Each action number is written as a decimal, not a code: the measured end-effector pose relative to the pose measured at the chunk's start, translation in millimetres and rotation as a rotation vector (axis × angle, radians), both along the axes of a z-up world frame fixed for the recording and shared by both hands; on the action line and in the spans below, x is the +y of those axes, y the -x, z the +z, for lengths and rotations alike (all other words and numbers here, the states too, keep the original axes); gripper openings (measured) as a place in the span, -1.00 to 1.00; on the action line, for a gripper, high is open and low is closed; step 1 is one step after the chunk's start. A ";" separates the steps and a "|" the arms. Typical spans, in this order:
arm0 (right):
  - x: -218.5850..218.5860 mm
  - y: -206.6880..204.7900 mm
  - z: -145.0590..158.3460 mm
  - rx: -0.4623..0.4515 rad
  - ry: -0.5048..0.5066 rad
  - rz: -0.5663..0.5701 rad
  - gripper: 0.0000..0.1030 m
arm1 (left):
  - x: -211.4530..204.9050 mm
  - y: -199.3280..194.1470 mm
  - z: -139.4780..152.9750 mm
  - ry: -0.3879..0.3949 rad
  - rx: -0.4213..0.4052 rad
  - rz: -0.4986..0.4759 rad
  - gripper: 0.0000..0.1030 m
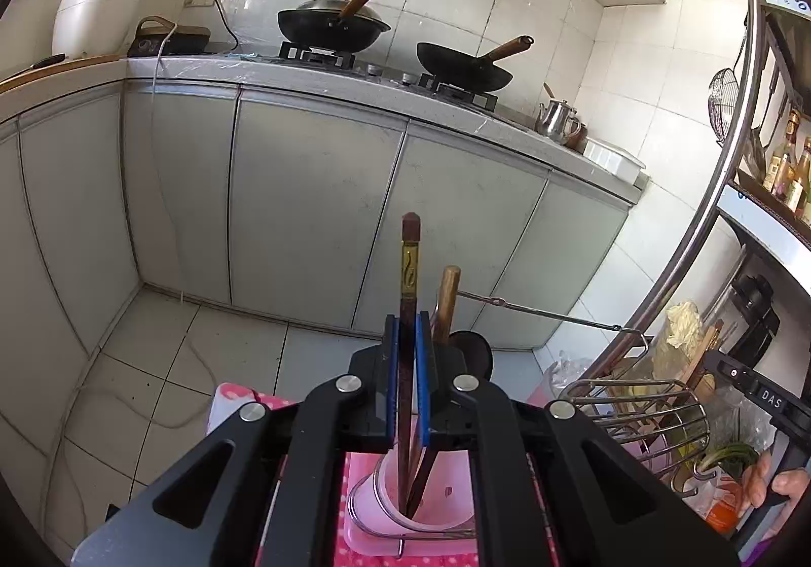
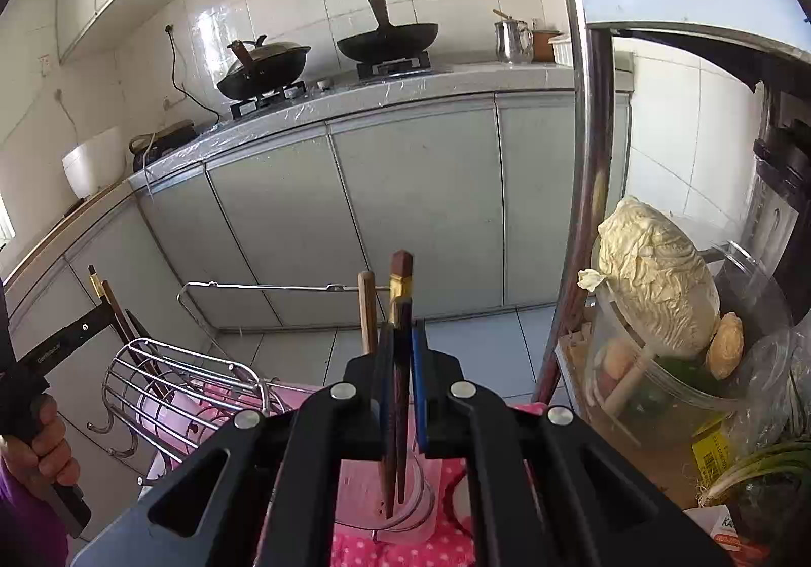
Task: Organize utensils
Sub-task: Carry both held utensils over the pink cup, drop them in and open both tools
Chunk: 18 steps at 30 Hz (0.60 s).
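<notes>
My left gripper [image 1: 408, 339] is shut on a dark red chopstick [image 1: 409, 262] with a gold band, held upright, its lower end inside a pink plastic holder cup [image 1: 441, 496]. A wooden-handled utensil [image 1: 448, 298] stands in the same cup. My right gripper [image 2: 403, 344] is shut on a dark red chopstick [image 2: 402, 293], its tip down in a clear pink cup [image 2: 405, 501]. A wooden-handled utensil [image 2: 367, 308] stands beside it. The wire utensil basket [image 2: 177, 379] lies at the left in the right wrist view and at the right [image 1: 638, 410] in the left wrist view.
A pink dotted cloth [image 2: 385, 552] covers the surface under the cups. A metal shelf post [image 2: 588, 161] rises at the right, with a cabbage [image 2: 654, 278] in a clear tub beside it. Grey cabinets [image 1: 314, 202], a stove with two woks [image 1: 334, 27] lie ahead.
</notes>
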State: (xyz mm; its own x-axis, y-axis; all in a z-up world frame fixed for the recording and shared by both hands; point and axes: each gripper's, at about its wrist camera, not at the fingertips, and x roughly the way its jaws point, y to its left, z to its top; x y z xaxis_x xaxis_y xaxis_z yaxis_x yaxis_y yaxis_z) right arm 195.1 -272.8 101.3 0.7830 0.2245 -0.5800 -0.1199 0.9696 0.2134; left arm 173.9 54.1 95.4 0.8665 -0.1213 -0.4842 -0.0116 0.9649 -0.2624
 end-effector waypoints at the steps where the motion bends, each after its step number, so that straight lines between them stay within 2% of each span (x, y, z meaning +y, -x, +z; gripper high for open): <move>1: 1.9 -1.4 -1.1 0.008 0.005 0.007 -0.88 | -1.3 -0.9 -0.1 -0.004 0.000 -0.002 -0.90; 9: 17.0 3.2 -28.9 0.073 0.047 0.036 -0.88 | -10.2 -0.4 -8.8 -0.006 0.029 -0.038 -0.89; 12: 14.1 4.5 -36.3 0.084 0.029 0.034 -0.85 | -8.0 -1.1 -9.5 0.015 0.043 -0.042 -0.80; 14: 11.9 6.0 -39.2 0.093 0.019 0.035 -0.74 | -6.1 -1.4 -9.0 0.029 0.055 -0.041 -0.47; 16: 9.1 9.4 -40.2 0.094 0.008 0.035 -0.60 | -2.9 1.1 -6.3 0.043 0.049 -0.037 -0.32; 17: 7.9 11.4 -39.3 0.092 0.003 0.037 -0.49 | -1.7 3.3 -3.8 0.047 0.041 -0.037 -0.31; 18: 6.5 14.9 -37.6 0.083 0.001 0.036 -0.47 | -1.2 5.5 -1.0 0.044 0.034 -0.039 -0.30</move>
